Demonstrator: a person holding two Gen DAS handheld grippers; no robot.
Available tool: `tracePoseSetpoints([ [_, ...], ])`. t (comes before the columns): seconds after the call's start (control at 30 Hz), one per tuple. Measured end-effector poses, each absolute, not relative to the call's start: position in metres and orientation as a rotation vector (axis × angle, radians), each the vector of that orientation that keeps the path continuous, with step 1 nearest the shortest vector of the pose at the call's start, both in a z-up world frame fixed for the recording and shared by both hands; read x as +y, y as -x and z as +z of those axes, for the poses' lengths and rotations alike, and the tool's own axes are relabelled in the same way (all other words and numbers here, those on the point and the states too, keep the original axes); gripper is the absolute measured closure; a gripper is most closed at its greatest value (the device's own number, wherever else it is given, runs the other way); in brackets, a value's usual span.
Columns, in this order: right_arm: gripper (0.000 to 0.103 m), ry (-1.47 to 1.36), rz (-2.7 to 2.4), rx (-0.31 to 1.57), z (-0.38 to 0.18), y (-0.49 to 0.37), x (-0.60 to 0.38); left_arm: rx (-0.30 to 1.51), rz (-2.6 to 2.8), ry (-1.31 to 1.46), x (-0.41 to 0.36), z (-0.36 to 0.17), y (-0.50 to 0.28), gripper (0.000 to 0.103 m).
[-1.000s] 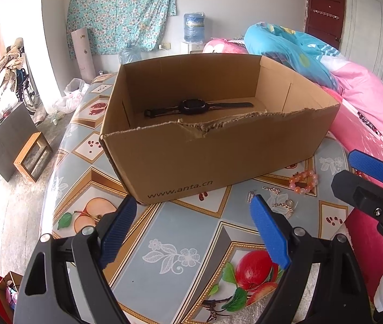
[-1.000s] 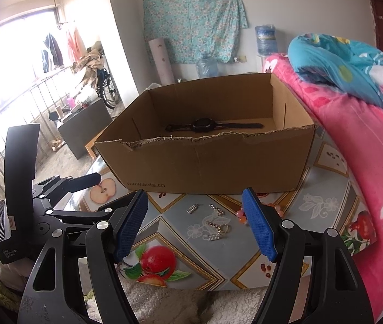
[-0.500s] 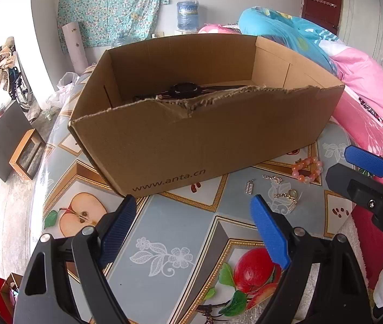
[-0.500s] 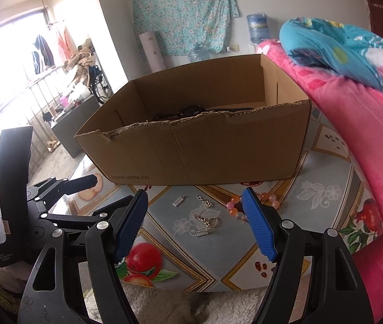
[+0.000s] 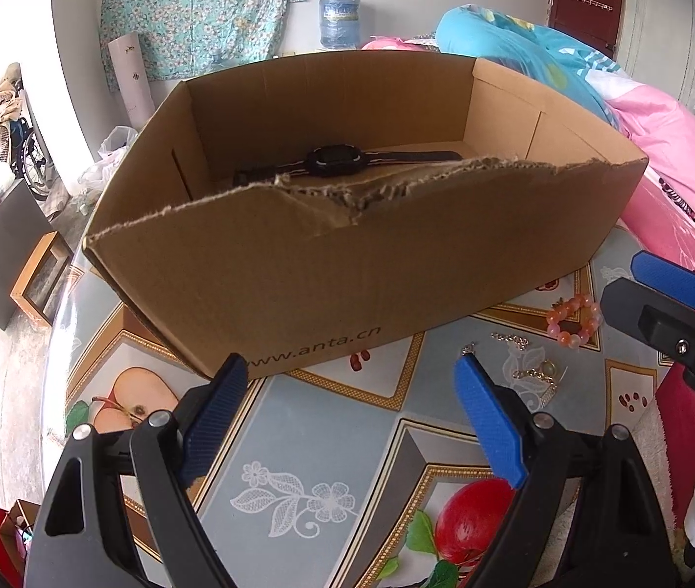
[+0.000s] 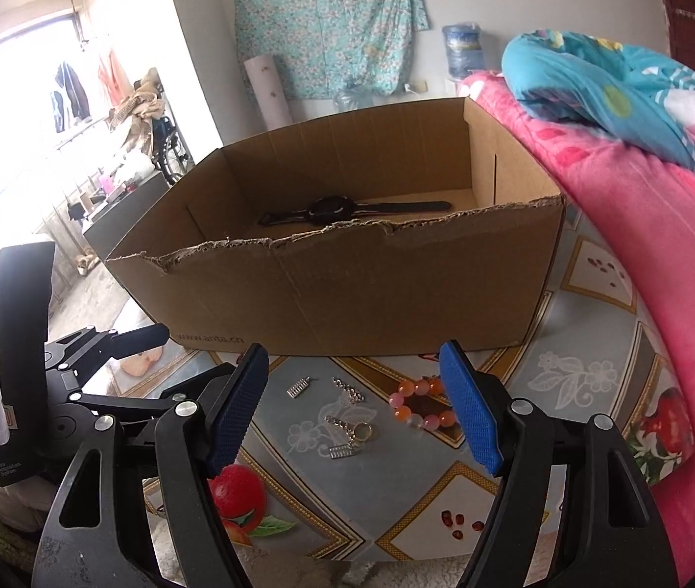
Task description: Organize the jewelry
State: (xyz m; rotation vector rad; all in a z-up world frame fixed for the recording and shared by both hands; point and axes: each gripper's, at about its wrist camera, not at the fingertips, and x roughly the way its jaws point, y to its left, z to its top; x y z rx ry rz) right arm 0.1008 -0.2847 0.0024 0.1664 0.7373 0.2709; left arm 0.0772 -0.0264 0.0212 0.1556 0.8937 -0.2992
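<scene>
An open cardboard box (image 5: 347,264) (image 6: 347,289) stands on a fruit-patterned tablecloth (image 5: 318,446). Inside lies a black wristwatch (image 5: 342,161) (image 6: 332,208). In front of the box rest a pink-orange bead bracelet (image 5: 573,321) (image 6: 418,406), a silver keychain with a ring (image 6: 349,436) (image 5: 538,375), a short chain (image 6: 347,389) and a small silver charm (image 6: 298,387). My left gripper (image 5: 352,411) is open and empty before the box's front wall. My right gripper (image 6: 354,402) is open too, hovering just above the loose jewelry.
A bed with pink bedding (image 6: 651,225) and a blue quilt (image 6: 602,88) borders the table on the right. The floor drops off at the left, with a small wooden stool (image 5: 38,279). A water jug (image 5: 340,19) stands by the far wall.
Both grippers have drifted slightly lower and closer to the box and the jewelry. Both stay open and empty; nothing on the table has moved.
</scene>
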Motion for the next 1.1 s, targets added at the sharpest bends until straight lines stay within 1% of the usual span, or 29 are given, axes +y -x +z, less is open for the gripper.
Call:
tracePoseSetpoints([
  [0.23,0.034,-0.158,0.27,0.728,0.005,-0.103,-0.286,0.885,-0.311,-0.152,-0.026,0.022,-0.08,0.019],
  [0.43,0.034,-0.123,0.247,0.693,0.01,-0.078,-0.298,0.857,-0.312,-0.131,-0.02,0.027,-0.073,0.019],
  [0.67,0.034,-0.157,0.24,0.768,-0.013,-0.063,-0.311,0.817,-0.399,-0.171,-0.03,0.031,-0.053,0.019],
  [0.7,0.034,-0.158,0.243,0.771,-0.013,-0.064,-0.312,0.809,-0.424,-0.178,-0.034,0.031,-0.05,0.019],
  [0.77,0.038,-0.158,0.251,0.764,-0.013,-0.067,-0.313,0.783,-0.464,-0.214,-0.045,0.031,-0.045,0.019],
  [0.83,0.04,-0.157,0.261,0.757,-0.012,-0.071,-0.312,0.757,-0.485,-0.278,-0.059,0.03,-0.042,0.025],
  [0.9,0.04,-0.155,0.271,0.755,-0.013,-0.074,-0.31,0.742,-0.495,-0.35,-0.073,0.027,-0.041,0.037],
  [0.93,0.04,-0.155,0.277,0.755,-0.014,-0.076,-0.309,0.74,-0.5,-0.379,-0.077,0.024,-0.042,0.041],
  [0.97,0.04,-0.153,0.282,0.755,-0.014,-0.076,-0.308,0.744,-0.505,-0.4,-0.081,0.022,-0.044,0.049],
  [1.0,0.04,-0.15,0.287,0.757,-0.015,-0.077,-0.307,0.753,-0.509,-0.41,-0.083,0.019,-0.046,0.055],
  [1.03,0.04,-0.146,0.292,0.758,-0.015,-0.078,-0.306,0.768,-0.512,-0.412,-0.084,0.017,-0.05,0.058],
  [1.07,0.041,-0.141,0.293,0.759,-0.016,-0.079,-0.305,0.783,-0.513,-0.407,-0.084,0.014,-0.054,0.066],
  [1.1,0.041,-0.138,0.295,0.758,-0.017,-0.08,-0.304,0.801,-0.513,-0.4,-0.085,0.012,-0.058,0.07],
])
